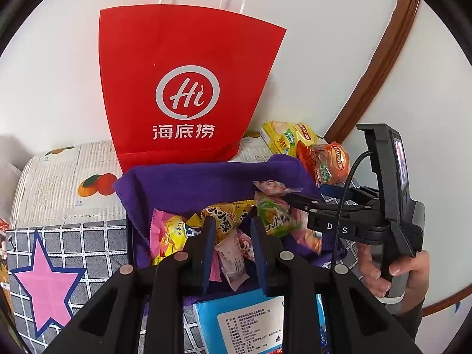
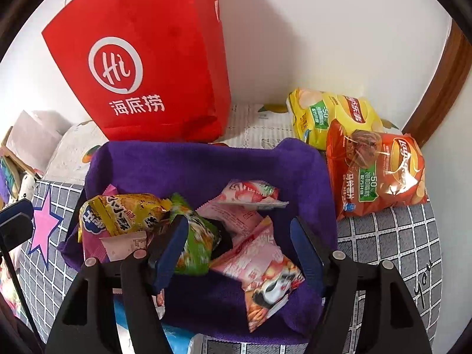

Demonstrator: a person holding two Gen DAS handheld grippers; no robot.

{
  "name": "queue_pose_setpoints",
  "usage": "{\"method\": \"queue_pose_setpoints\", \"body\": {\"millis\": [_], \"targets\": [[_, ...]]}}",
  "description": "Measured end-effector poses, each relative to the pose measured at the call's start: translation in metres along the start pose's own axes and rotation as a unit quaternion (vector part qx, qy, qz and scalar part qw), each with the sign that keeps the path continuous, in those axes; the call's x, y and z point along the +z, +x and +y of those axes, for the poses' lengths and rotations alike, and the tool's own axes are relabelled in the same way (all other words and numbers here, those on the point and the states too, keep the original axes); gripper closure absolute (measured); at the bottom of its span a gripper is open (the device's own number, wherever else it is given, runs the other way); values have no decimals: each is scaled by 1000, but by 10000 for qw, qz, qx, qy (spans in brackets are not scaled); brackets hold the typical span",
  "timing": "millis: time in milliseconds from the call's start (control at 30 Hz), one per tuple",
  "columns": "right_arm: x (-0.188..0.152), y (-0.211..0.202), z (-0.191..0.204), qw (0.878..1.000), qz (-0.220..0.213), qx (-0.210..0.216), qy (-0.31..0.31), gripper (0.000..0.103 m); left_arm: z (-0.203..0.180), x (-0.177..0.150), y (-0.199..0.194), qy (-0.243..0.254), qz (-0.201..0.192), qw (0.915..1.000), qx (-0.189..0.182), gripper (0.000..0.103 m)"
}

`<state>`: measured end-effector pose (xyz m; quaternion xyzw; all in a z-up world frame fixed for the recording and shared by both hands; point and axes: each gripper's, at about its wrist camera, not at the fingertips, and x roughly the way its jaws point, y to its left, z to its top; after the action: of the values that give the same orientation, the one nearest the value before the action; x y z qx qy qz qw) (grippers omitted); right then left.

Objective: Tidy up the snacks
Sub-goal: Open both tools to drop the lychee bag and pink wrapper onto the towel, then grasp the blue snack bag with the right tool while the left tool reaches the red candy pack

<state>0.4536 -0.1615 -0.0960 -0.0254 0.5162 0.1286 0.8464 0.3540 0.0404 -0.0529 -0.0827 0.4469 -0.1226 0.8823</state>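
Note:
A purple cloth basket [image 1: 191, 177] [image 2: 206, 159] holds several snack packets. In the left wrist view my left gripper [image 1: 231, 219] reaches over the near rim. It is shut on a pale pink packet [image 1: 233, 259], and a yellow packet [image 1: 224, 218] [image 2: 124, 212] lies just beyond its tips. My right gripper [image 2: 240, 247] [image 1: 321, 197] hangs open over the basket's right half. A blurred green noodle packet [image 2: 194, 244] [image 1: 274, 215] rests against its left finger. A pink panda packet [image 2: 265, 268] lies loose between the fingers.
A red paper bag [image 1: 183, 88] [image 2: 147, 59] stands against the wall behind the basket. Yellow [image 2: 330, 112] and orange [image 2: 380, 171] chip bags lie at the right. A blue tissue pack [image 1: 242, 318] sits at the near rim. A hand [image 1: 404, 268] grips the right handle.

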Motion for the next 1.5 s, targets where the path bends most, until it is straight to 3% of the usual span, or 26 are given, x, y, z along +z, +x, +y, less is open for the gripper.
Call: {"method": "queue_pose_setpoints", "body": {"millis": [133,400,467,500,533,700,833,1033,1267,1500], "targets": [[0,-15,2,9998,-181,59,37,32,0,0,-3,-13,-10,10000,-8,78],[-9,-82,12,9942,-962,467,73,32,-1,-1,-9,-66,51,9999,-117,77],[-20,-99,15,9918,-1177,488,119,32,-3,-1,-13,-41,67,9998,-156,73],[-25,-104,16,9911,-1228,499,116,32,-4,-1,-16,-27,40,9998,-198,66],[-35,-109,20,9913,-1216,499,52,32,-6,-1,-19,-11,10,9998,-214,60],[-90,-117,28,9939,-1056,235,-203,42,-19,-4,-36,164,-142,9992,-344,56],[-135,-115,23,9955,-937,46,-115,48,-28,-7,-45,258,-208,9985,-440,53],[-195,-93,22,9990,-401,124,138,51,-47,-16,-56,581,-246,9972,-408,51],[-238,-69,39,9999,-49,-83,-94,51,-55,-21,-71,738,-419,9954,-451,48],[-242,-53,43,9999,-11,141,6,52,-59,-23,-78,868,-456,9939,-497,47]]}}
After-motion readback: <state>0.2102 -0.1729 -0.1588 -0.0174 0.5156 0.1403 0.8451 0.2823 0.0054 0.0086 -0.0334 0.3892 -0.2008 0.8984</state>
